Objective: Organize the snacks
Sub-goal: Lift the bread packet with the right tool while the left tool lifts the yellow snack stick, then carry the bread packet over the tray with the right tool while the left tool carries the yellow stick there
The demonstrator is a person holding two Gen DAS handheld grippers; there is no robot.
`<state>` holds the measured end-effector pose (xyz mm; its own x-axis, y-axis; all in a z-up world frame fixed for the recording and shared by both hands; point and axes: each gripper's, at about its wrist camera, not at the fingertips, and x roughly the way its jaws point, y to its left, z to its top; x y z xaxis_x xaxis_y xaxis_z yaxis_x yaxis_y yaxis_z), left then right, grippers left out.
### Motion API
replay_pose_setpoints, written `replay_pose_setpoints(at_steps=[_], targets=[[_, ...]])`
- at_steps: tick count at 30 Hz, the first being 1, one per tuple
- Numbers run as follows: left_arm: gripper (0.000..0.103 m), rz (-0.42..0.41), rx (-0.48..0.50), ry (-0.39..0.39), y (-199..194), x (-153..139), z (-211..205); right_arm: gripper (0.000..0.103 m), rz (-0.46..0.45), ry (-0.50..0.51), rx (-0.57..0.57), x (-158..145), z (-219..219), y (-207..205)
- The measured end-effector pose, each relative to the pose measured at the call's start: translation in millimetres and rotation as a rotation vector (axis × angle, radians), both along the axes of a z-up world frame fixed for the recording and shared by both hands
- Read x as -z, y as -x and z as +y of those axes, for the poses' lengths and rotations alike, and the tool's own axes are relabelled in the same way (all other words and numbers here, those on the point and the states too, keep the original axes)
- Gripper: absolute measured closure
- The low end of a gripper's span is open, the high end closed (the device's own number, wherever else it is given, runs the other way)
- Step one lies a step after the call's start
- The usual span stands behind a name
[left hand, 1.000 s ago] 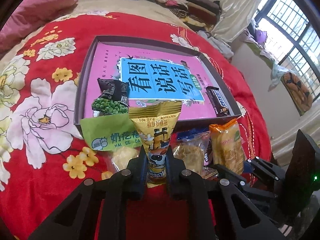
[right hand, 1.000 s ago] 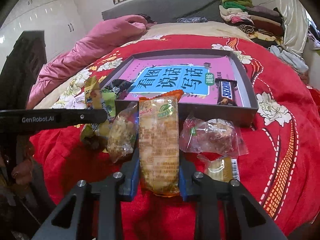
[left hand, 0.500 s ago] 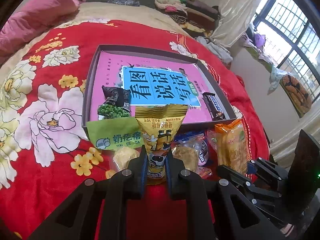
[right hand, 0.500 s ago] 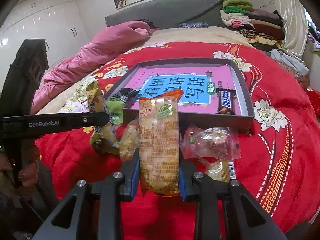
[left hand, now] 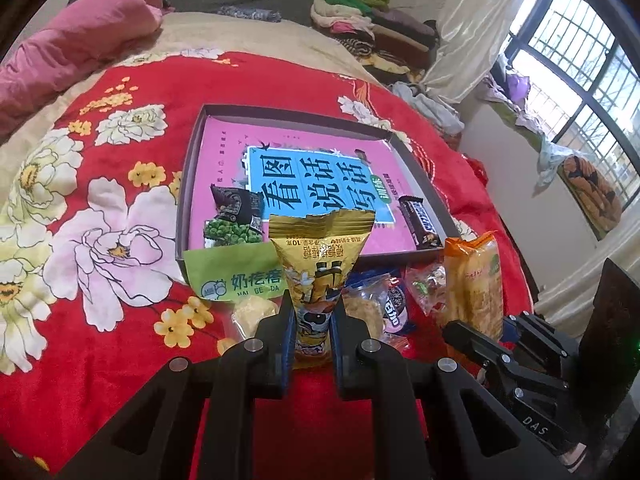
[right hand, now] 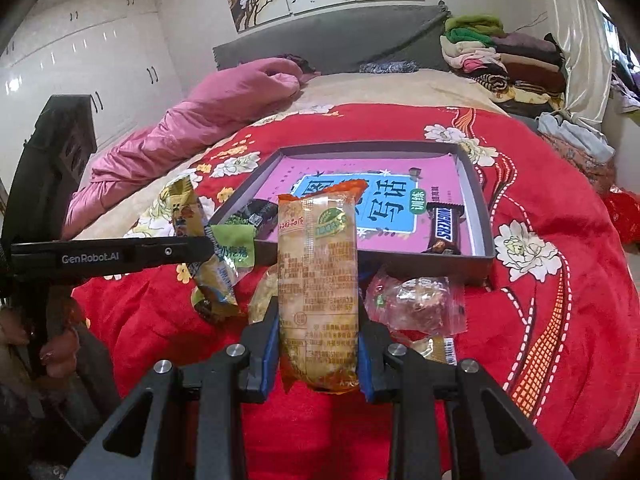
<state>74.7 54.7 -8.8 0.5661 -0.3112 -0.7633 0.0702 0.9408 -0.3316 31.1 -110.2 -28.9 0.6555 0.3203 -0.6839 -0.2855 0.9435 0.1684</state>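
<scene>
My left gripper (left hand: 313, 322) is shut on a yellow snack packet (left hand: 320, 264), held upright above the red bedspread. My right gripper (right hand: 318, 322) is shut on a long orange-ended pastry packet (right hand: 318, 272), also lifted. Beyond both lies a shallow grey box (left hand: 188, 184) lined with a pink and blue book (left hand: 312, 176); a green pea packet (left hand: 234, 220) and a Snickers bar (right hand: 443, 228) lie in it. A green packet (left hand: 236, 276) leans on the box's near wall. Clear-wrapped cakes (right hand: 416, 304) and an Oreo pack (left hand: 394, 308) lie on the spread before it.
A pink quilt (right hand: 208, 120) is bunched at the bed's far left. Folded clothes (right hand: 496, 60) are stacked at the far right by the curtain. The left gripper's arm (right hand: 112, 258) crosses the left of the right wrist view, a hand (right hand: 56, 354) below it.
Both grippers have risen a little with their packets, so the box and bed look farther off. Neither grip has changed.
</scene>
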Motion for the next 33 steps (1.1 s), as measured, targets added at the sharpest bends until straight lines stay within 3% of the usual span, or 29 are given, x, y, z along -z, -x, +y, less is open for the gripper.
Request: replay_pose_setpoints(at_steps=[33], targets=[[0.088,-0.024,-0.049,-0.025,20.8,-38.6,-7.8,0.071,-0.074,-0.06,0.026,-18.7,-25.8,3.9]])
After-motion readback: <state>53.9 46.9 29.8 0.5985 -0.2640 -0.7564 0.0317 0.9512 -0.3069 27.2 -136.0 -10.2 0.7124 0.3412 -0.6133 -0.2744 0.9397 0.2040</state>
